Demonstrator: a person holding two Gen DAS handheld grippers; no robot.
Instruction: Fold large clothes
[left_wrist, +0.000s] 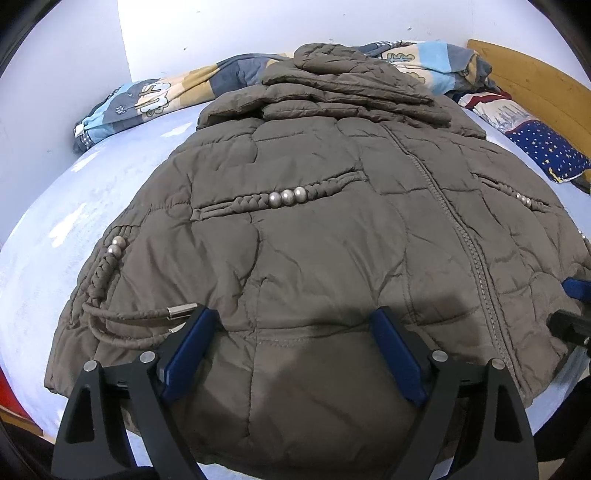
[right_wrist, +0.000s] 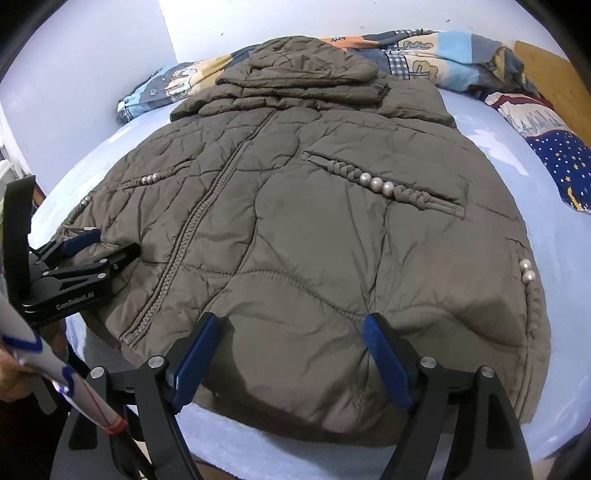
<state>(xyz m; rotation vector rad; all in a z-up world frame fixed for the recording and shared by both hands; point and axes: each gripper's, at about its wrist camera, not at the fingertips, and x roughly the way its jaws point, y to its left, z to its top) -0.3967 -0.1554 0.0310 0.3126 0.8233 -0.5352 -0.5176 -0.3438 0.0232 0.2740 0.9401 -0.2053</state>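
A large olive-brown quilted jacket (left_wrist: 314, 236) lies flat on the bed, front up, zipped, with its sleeves and hood folded over the chest at the far end. It has braided pocket trims with silver beads (left_wrist: 288, 196). My left gripper (left_wrist: 295, 321) is open, fingers spread just above the hem on the jacket's left half. My right gripper (right_wrist: 291, 328) is open over the hem on the right half of the jacket (right_wrist: 314, 240). The left gripper also shows in the right wrist view (right_wrist: 107, 243) at the jacket's left edge.
The bed has a light blue sheet (left_wrist: 74, 206). A patterned cartoon quilt (left_wrist: 147, 99) is bunched along the far wall. A starry blue pillow (left_wrist: 546, 147) lies at the right by a wooden headboard (left_wrist: 535, 81). A drawstring with a metal tip (left_wrist: 181, 310) lies near the left fingers.
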